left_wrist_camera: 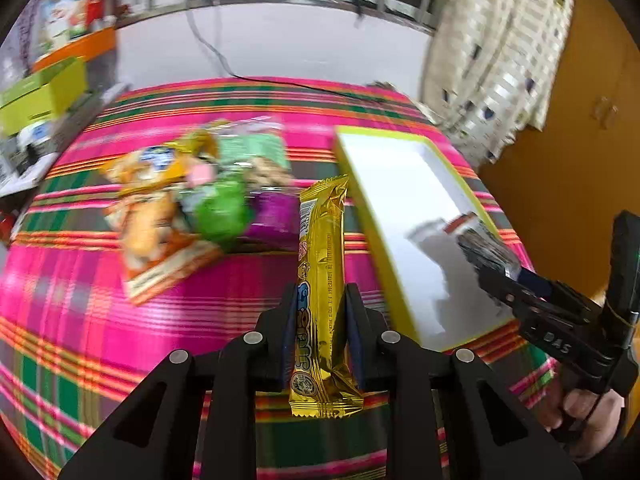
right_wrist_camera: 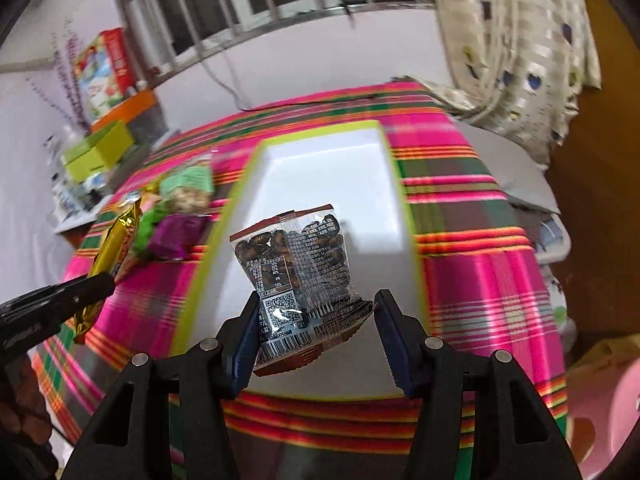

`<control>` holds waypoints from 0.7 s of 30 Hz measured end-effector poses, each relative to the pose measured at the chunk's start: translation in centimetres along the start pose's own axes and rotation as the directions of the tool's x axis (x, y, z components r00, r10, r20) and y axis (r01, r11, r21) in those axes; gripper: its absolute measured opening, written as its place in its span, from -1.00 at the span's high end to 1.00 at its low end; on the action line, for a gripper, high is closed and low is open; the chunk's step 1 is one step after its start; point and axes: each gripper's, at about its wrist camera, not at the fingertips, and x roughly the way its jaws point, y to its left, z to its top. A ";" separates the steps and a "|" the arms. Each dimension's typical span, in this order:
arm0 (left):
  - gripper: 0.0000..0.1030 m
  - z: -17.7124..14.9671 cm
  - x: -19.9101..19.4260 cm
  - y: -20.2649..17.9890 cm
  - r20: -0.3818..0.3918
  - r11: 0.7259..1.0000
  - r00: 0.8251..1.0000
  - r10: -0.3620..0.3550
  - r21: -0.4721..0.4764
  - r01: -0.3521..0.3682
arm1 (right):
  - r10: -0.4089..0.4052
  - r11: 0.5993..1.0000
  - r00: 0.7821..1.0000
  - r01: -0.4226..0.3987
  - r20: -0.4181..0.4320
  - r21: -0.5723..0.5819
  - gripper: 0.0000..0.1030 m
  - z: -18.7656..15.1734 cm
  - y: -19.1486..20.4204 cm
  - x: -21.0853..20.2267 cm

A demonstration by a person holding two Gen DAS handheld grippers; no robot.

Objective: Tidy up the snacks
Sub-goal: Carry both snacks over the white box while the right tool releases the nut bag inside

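My left gripper (left_wrist_camera: 320,296) is shut on a long gold-wrapped snack bar (left_wrist_camera: 322,240), which stands up between its pads above the plaid tablecloth (left_wrist_camera: 180,312). To its right lies a white tray with a yellow-green rim (left_wrist_camera: 400,208). Over the tray my right gripper (right_wrist_camera: 316,308) is shut on a clear packet of dark snacks (right_wrist_camera: 296,260), which hangs above the tray's floor (right_wrist_camera: 332,168). The left wrist view shows that packet (left_wrist_camera: 468,236) from the side. A pile of snacks lies left of the tray: an orange packet (left_wrist_camera: 152,208), a green one (left_wrist_camera: 220,208) and a purple one (left_wrist_camera: 272,212).
A yellow-green box (left_wrist_camera: 44,92) and a colourful carton (left_wrist_camera: 68,4) stand at the table's far left. A black cable (left_wrist_camera: 224,64) runs down the wall onto the table. A patterned curtain (left_wrist_camera: 500,52) hangs at the right. A pink object (right_wrist_camera: 600,408) sits below the table's right edge.
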 end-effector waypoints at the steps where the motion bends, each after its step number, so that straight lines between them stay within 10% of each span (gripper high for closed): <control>1: 0.55 0.2 0.4 -0.6 -0.008 1.000 1.000 -0.008 0.010 0.008 | -0.005 1.000 1.000 0.005 0.001 0.003 -0.05 0.0 -0.3 0.0; 21: 0.54 4.1 6.4 -6.6 -0.105 0.993 0.991 -0.082 0.072 0.090 | -0.020 1.000 1.000 0.020 -0.002 0.003 -0.16 2.4 -0.8 2.1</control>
